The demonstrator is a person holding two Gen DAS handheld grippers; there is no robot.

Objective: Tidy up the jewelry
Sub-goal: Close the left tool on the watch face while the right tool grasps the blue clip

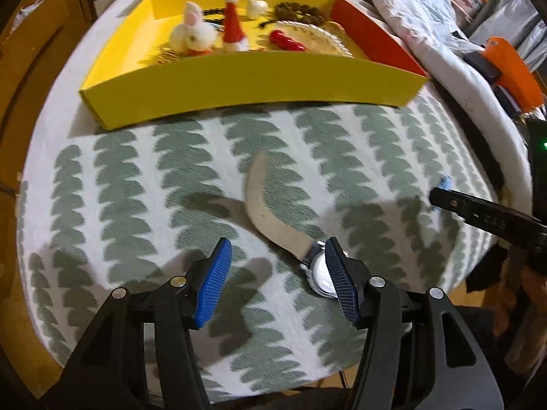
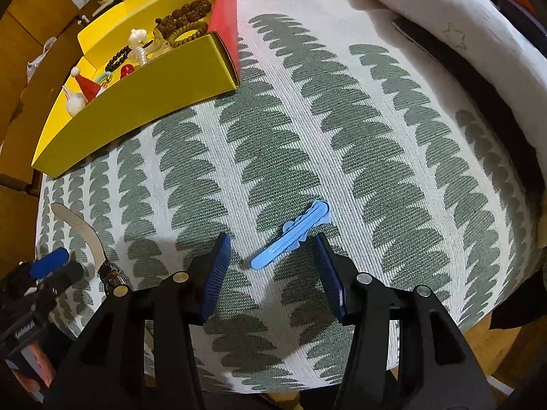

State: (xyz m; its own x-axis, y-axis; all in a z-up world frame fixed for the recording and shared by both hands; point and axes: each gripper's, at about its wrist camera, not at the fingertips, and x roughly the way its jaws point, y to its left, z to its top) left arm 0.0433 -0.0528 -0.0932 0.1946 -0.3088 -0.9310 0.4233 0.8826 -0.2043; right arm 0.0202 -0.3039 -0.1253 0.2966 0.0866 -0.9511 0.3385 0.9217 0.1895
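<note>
On the leaf-patterned cloth that covers the tabletop, my two tools point steeply down at separate pieces. My left hand-held gripper hangs low over the cloth with its blue pads apart and nothing pressed between them; its right pad overlaps the silver case of a wristwatch in the left wrist view, and whether it touches the case I cannot tell. The watch's pale strap curves away from the case toward the yellow box.

My right hand-held gripper also stands with its jaws apart, empty. A light blue hair clip lies flat on the cloth just ahead of its fingertips, one end reaching into the gap between them, touching neither pad. In the right wrist view the watch shows at the left, beside my other tool.

The yellow box sits at the far side of the cloth, well apart from both pieces. It holds a white bunny ornament, a small Santa hat, brown bead bracelets and a red piece. A pale quilt lies bunched beyond the cloth on the right.
</note>
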